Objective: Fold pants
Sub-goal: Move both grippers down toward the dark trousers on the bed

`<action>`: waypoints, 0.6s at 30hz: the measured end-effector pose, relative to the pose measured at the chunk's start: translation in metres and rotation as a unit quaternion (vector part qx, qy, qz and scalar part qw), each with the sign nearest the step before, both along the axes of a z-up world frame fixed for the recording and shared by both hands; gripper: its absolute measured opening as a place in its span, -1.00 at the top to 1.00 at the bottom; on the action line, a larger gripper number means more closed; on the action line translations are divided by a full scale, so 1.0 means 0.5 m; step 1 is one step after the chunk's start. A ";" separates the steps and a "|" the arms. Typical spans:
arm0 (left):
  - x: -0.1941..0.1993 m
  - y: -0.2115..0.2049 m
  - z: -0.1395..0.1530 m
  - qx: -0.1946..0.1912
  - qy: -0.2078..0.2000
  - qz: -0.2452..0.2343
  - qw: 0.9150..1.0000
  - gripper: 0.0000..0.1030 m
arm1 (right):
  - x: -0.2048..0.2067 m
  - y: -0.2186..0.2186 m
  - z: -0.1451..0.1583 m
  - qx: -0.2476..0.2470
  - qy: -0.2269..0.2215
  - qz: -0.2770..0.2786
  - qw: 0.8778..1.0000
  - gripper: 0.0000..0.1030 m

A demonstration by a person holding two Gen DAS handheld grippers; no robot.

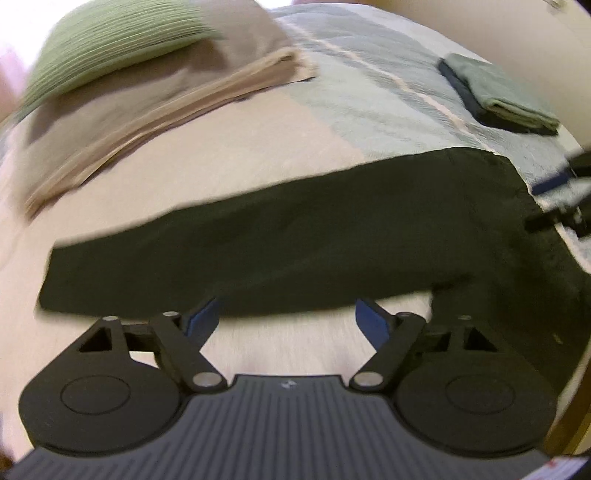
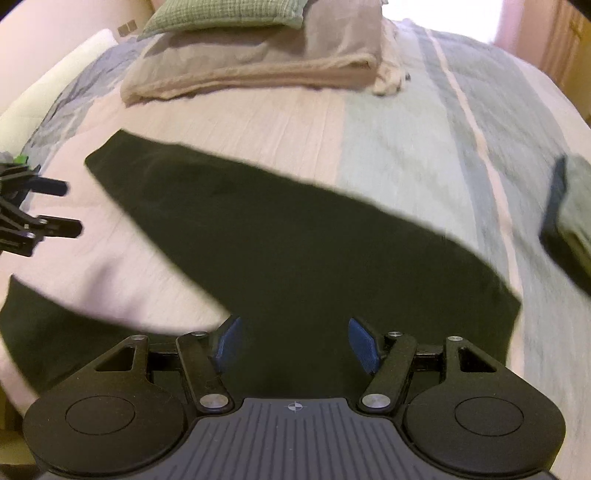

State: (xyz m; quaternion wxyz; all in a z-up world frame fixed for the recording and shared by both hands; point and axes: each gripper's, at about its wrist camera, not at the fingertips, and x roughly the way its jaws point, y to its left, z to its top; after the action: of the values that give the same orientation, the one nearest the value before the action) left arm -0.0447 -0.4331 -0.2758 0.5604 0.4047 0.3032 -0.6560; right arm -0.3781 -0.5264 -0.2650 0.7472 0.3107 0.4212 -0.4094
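Black pants (image 2: 295,251) lie flat on the bed (image 2: 280,122), legs spread in a V: one leg runs far-left, the other goes off the near-left edge, cut by the frame. Both views are motion-blurred, so fabric detail, seams and the waistband are hard to make out. In the left wrist view the waist end of the pants (image 1: 280,251) at right merges into dark blur; the right gripper (image 1: 565,199) is only partly in frame there.

Left gripper (image 1: 286,319): jaws wide apart, holding nothing, hovering over bare cover just near of the leg's edge. Right gripper (image 2: 293,341): jaws apart, empty, over the crotch area; contact with the cloth can't be told.

Far side: folded beige blanket (image 2: 255,74) under a green pillow (image 2: 221,14). Right: stack of folded clothes (image 1: 498,92), clipped in the right view.
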 end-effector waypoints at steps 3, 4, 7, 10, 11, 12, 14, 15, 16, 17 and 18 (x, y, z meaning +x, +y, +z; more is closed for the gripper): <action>0.020 -0.112 -0.063 -0.009 -0.014 -0.060 0.998 -0.32 | -0.006 -0.098 -0.046 -0.023 -0.003 0.026 0.999 -0.20; 0.024 -0.141 -0.082 -0.011 -0.022 -0.079 0.997 -0.25 | -0.008 -0.133 -0.062 -0.029 0.001 0.034 0.999 -0.20; 0.043 -0.233 -0.145 -0.016 -0.053 -0.135 0.989 -0.14 | -0.013 -0.224 -0.109 -0.034 0.018 0.050 0.998 -0.19; 0.060 -0.303 -0.196 -0.009 -0.085 -0.185 0.979 -0.03 | -0.021 -0.290 -0.143 -0.045 0.028 0.071 0.996 -0.19; 0.067 -0.319 -0.208 -0.008 -0.092 -0.198 0.976 -0.01 | -0.026 -0.308 -0.152 -0.045 0.031 0.076 0.996 -0.19; 0.074 -0.334 -0.220 -0.002 -0.094 -0.211 0.973 -0.01 | -0.027 -0.325 -0.162 -0.044 0.032 0.082 0.995 -0.19; 0.087 -0.359 -0.248 0.011 -0.100 -0.237 0.966 0.02 | -0.026 -0.352 -0.183 -0.041 0.034 0.094 0.994 -0.19; 0.091 -0.368 -0.260 0.019 -0.101 -0.249 0.963 0.02 | -0.026 -0.364 -0.197 -0.036 0.034 0.103 0.993 -0.18; 0.094 -0.376 -0.275 0.029 -0.105 -0.263 0.959 0.02 | -0.024 -0.371 -0.208 -0.031 0.035 0.109 0.993 -0.17; 0.097 -0.379 -0.287 0.037 -0.107 -0.275 0.955 0.02 | -0.023 -0.380 -0.219 -0.025 0.036 0.115 0.992 -0.14; 0.099 -0.380 -0.297 0.040 -0.109 -0.287 0.951 0.01 | -0.021 -0.388 -0.236 -0.011 0.034 0.127 0.991 -0.08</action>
State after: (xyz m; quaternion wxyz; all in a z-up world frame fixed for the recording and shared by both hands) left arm 0.0047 -0.6231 -0.4246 0.3616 0.5656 0.1375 -0.7283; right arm -0.3888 -0.7201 -0.3832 0.7820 0.2325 0.4779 -0.3258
